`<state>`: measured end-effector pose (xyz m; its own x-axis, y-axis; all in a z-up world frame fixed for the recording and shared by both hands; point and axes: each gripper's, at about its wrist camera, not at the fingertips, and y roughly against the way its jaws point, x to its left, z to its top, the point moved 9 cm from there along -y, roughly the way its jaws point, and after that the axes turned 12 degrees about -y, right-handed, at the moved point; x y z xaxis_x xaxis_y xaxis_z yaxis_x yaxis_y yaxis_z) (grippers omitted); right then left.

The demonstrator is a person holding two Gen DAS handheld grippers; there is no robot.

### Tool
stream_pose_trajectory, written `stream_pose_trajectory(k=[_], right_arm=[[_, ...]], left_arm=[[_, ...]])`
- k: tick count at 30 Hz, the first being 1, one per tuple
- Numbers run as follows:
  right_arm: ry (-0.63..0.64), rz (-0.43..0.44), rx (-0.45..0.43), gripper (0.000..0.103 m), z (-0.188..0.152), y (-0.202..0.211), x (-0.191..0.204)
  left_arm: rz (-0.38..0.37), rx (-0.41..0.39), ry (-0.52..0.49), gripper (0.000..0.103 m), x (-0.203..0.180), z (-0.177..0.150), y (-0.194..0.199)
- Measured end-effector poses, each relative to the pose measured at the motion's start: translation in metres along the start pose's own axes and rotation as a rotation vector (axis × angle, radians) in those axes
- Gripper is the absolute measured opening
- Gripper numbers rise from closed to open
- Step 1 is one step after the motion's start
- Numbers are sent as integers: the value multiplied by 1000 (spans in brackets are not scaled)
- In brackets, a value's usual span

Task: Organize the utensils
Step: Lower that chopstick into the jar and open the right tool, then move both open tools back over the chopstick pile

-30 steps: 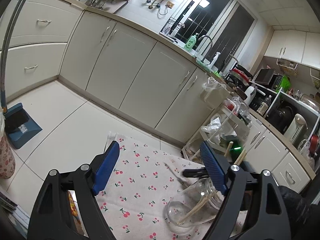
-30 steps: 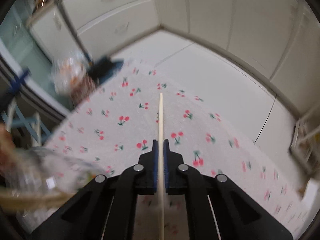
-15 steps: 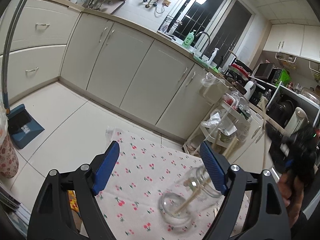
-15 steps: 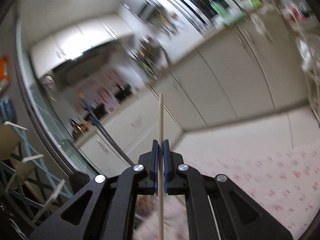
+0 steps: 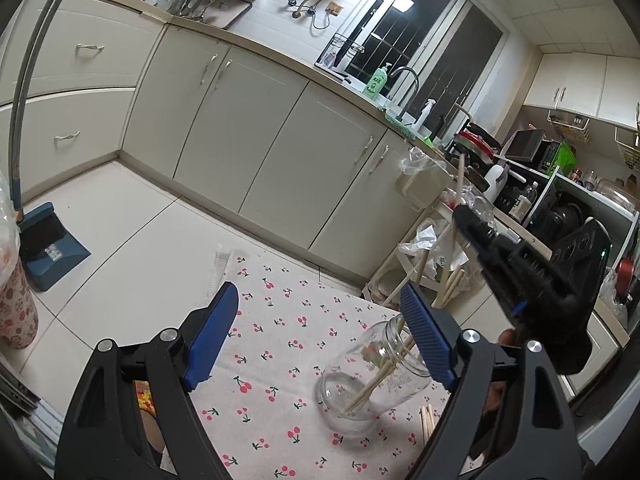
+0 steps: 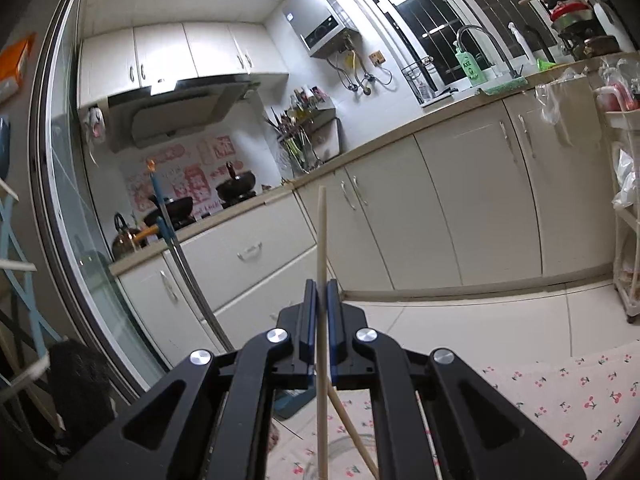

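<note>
A clear glass jar (image 5: pixel 372 376) sits on the cherry-print cloth (image 5: pixel 280 344) with a few wooden chopsticks leaning inside it. My left gripper (image 5: pixel 320 338) is open just above the cloth. Its right pad overlaps the jar's mouth in the picture, while its left pad is far from the jar. Up and to the right of the jar, my right gripper (image 5: pixel 464 216) is shut on a single chopstick (image 5: pixel 460 176) that stands nearly upright. In the right wrist view the gripper (image 6: pixel 319 292) pinches that chopstick (image 6: pixel 322 236), and a second stick (image 6: pixel 354 432) slants below it.
More loose chopsticks (image 5: pixel 426 420) lie on the cloth right of the jar. A blue dustpan (image 5: pixel 52 248) and a floral container (image 5: pixel 16 312) stand on the floor at left. A white cart (image 5: pixel 432 248) with plastic bags stands beyond the table's far right. Cabinets (image 5: pixel 240 128) line the back.
My right gripper has lifted off the cloth and tipped up toward the cabinets, keeping the chopstick. It has come into the left wrist view at right, above the jar. The left gripper stays open.
</note>
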<state>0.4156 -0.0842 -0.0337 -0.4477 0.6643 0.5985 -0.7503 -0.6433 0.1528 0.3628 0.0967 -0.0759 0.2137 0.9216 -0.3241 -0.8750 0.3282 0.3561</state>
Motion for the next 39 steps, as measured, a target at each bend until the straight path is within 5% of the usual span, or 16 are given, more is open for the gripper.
stream_pose_trajectory(k=[15,18,26,32,39], right_arm=[[26,-66,115,8,-41,17,-7],[34,-71,111,33,-38,31,-3],[12,-191,127,35,-24,112,-23],[-104,-391,331,31,-84,171,-82],[-144,-475,521,26,-159,193,-100]], left_arm=[[-15,10,-50,81,-32,2,13],[-20,11,-67,82,-41,3,20],[-60,69,-124,83,-75,-15,35],[-142,202,-182,83,-112,-64,27],[-222,365,-322,83,-169,-125,10]])
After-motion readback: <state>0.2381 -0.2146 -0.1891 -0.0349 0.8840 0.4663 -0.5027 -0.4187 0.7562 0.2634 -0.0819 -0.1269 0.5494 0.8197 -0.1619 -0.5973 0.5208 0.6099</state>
